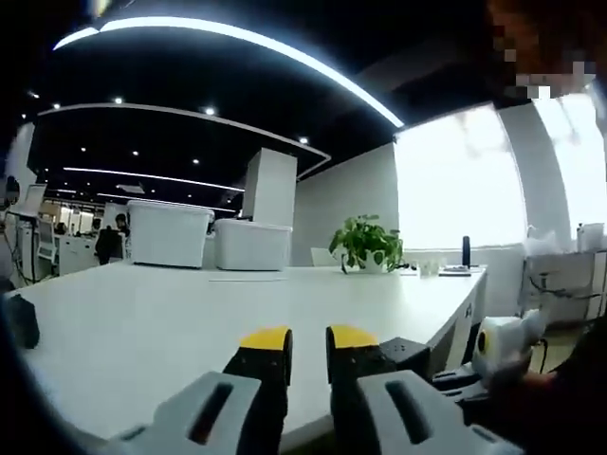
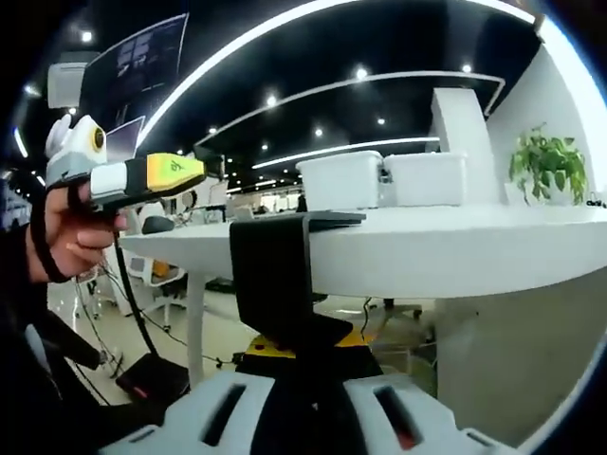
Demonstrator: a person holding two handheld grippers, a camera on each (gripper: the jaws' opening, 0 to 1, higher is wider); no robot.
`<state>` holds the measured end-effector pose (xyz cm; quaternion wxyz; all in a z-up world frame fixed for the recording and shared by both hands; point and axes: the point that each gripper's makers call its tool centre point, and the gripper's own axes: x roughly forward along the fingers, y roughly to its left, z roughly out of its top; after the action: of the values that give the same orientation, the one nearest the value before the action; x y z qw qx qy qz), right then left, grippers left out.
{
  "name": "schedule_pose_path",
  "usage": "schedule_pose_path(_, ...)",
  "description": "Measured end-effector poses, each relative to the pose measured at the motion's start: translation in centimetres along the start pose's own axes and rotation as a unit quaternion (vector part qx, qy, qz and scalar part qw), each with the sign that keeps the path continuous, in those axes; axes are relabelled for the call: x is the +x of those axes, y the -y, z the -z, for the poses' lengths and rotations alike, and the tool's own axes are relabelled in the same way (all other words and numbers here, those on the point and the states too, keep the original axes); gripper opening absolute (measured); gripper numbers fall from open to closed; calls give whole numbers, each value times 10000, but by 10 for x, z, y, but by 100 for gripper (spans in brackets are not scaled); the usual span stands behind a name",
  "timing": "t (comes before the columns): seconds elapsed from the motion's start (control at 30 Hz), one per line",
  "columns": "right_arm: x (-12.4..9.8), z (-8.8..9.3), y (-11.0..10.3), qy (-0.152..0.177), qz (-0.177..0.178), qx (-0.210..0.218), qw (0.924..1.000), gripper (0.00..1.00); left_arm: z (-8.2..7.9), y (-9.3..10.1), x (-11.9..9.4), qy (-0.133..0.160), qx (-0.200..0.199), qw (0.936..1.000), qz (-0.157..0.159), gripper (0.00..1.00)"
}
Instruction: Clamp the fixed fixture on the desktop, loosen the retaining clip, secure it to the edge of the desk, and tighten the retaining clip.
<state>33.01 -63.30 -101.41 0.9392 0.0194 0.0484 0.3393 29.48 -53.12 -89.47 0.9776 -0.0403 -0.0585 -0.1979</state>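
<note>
Where the left gripper view looks out over the white desk (image 1: 142, 322), we see our left gripper (image 1: 308, 343) at 6 o'clock with its yellow-tipped jaws nearly together and nothing between them, two white bins (image 1: 209, 237) at 11 o'clock and a potted plant (image 1: 365, 242) at 1 o'clock. In the right gripper view, our right gripper (image 2: 303, 353) at 6 o'clock grips the black fixture (image 2: 280, 275), whose top arm lies over the desk edge at centre, while the left gripper enters at 9 o'clock in a hand (image 2: 71, 237).
</note>
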Motion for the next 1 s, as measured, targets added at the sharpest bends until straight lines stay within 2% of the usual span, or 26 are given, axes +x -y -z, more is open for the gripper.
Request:
schedule_pose_path(0.03, -1, -1, 0, -5, -27, -12, 10000, 3, 0, 11, 0, -38, -39, 9996, 272, 14)
schedule_pose_path(0.17, 3, 0, 1, -34, -327, -11, 9995, 3, 9, 45, 0, -296, -101, 9943, 1017, 13)
schedule_pose_path(0.3, 5, 0, 0, 34, -715, -47, 9974, 3, 28, 82, 0, -627, -128, 9826, 1742, 13)
schedule_pose_path(0.37, 7, 1, 0, 66, -831, -93, 9965, 3, 36, 97, 1, -747, -73, 9771, 1993, 10)
schedule_pose_path(0.53, 8, -1, -1, 188, -1079, -127, 9939, 3, 48, 117, 8, -873, -134, 9697, 2276, 8)
schedule_pose_path(0.7, 8, -1, -3, 182, -1118, -162, 9934, 3, 59, 126, 17, -961, 19, 9666, 2377, 5)
schedule_pose_path(0.8, 8, 0, -3, 158, -1115, -155, 9935, 4, 61, 124, 25, -858, 169, 9699, 2274, 3)
schedule_pose_path(1.0, 8, 0, -3, 172, -1061, -141, 9941, 4, 67, 120, 34, -921, -5, 9737, 2084, 1)
